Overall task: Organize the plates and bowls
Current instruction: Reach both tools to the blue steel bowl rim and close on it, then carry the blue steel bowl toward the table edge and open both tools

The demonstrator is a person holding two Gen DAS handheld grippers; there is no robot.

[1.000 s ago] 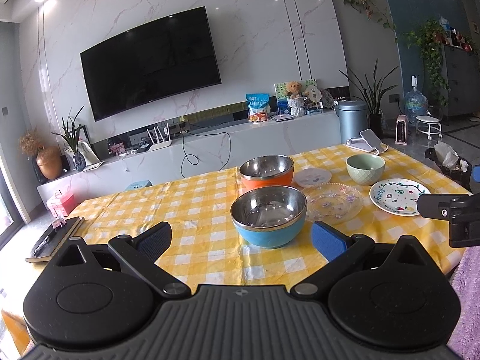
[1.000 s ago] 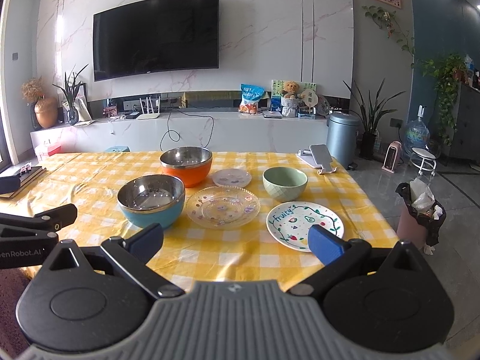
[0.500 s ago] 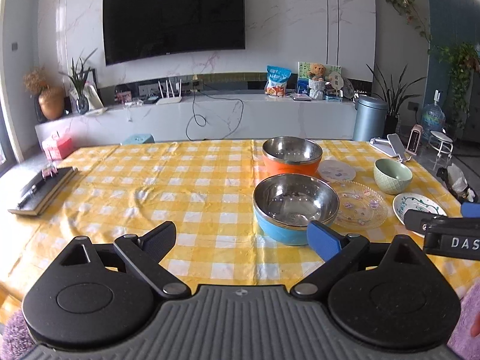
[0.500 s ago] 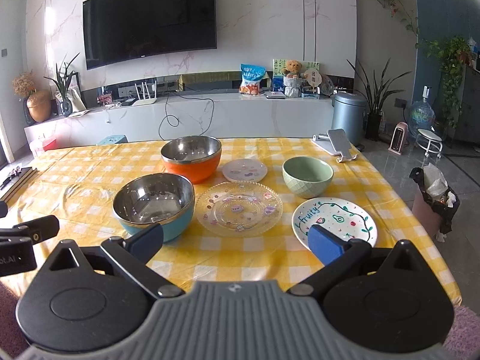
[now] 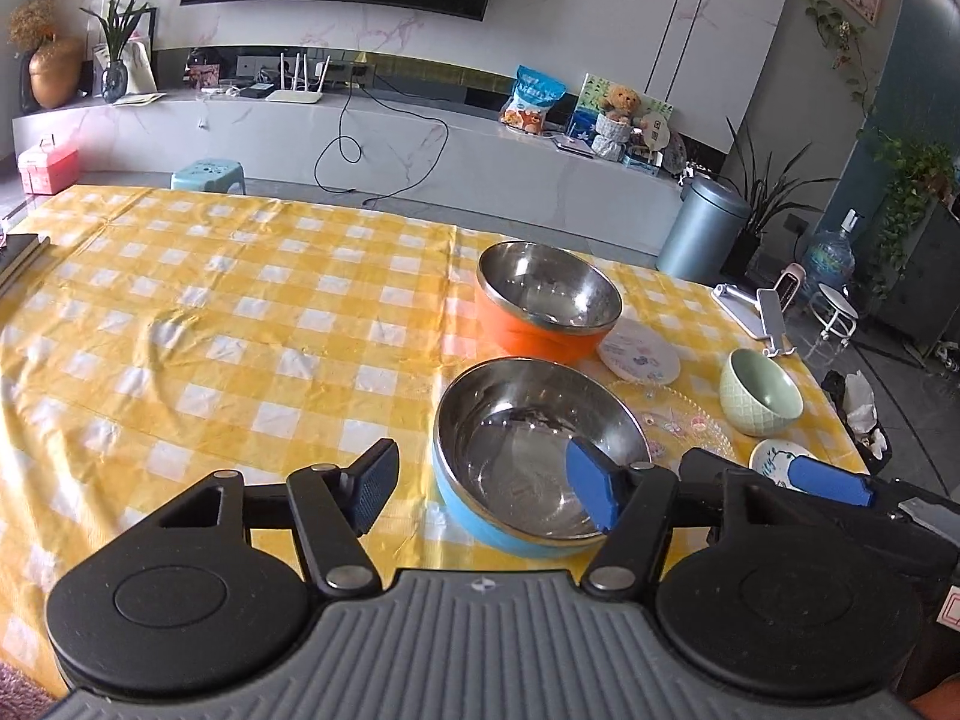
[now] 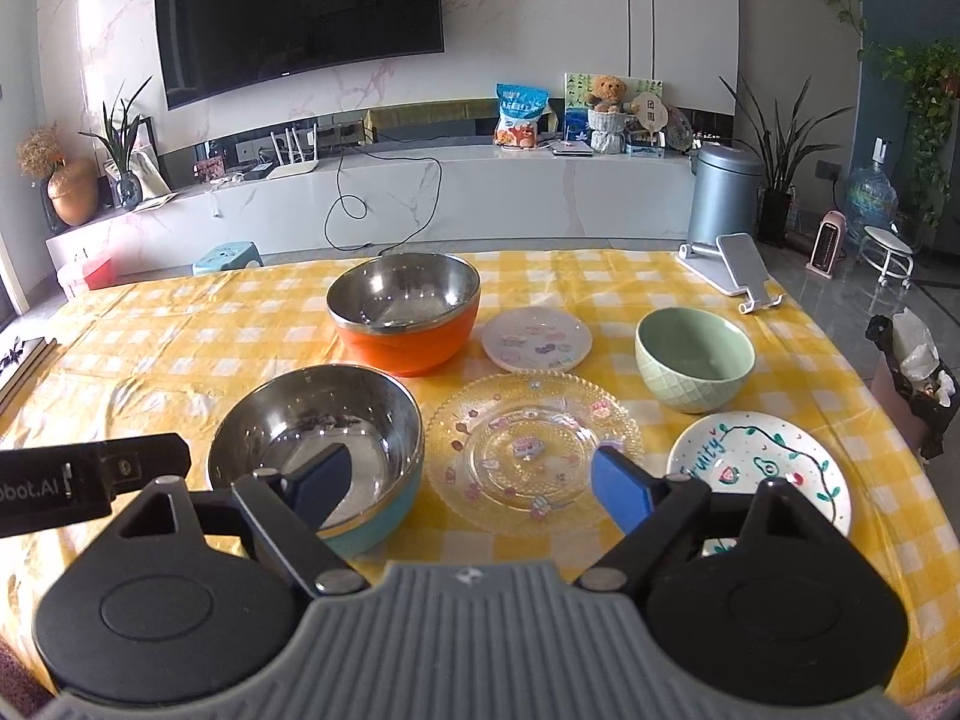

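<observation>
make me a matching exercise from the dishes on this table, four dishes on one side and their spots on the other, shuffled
Dishes:
1. orange bowl
2. blue bowl
3. green bowl
4. clear glass plate

Spots, in the right wrist view:
A. far right, behind the painted plate
B. near left, nearest the camera
C. centre, between the blue bowl and the painted plate
D. far left, behind the blue bowl

Pairs: 1-D, 2-B, 3-A, 4-C

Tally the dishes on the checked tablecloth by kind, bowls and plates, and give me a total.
Bowls: 3 (blue steel bowl, orange steel bowl, green ceramic bowl)
Plates: 3 (clear glass plate, small pink plate, painted white plate)
Total: 6
</observation>
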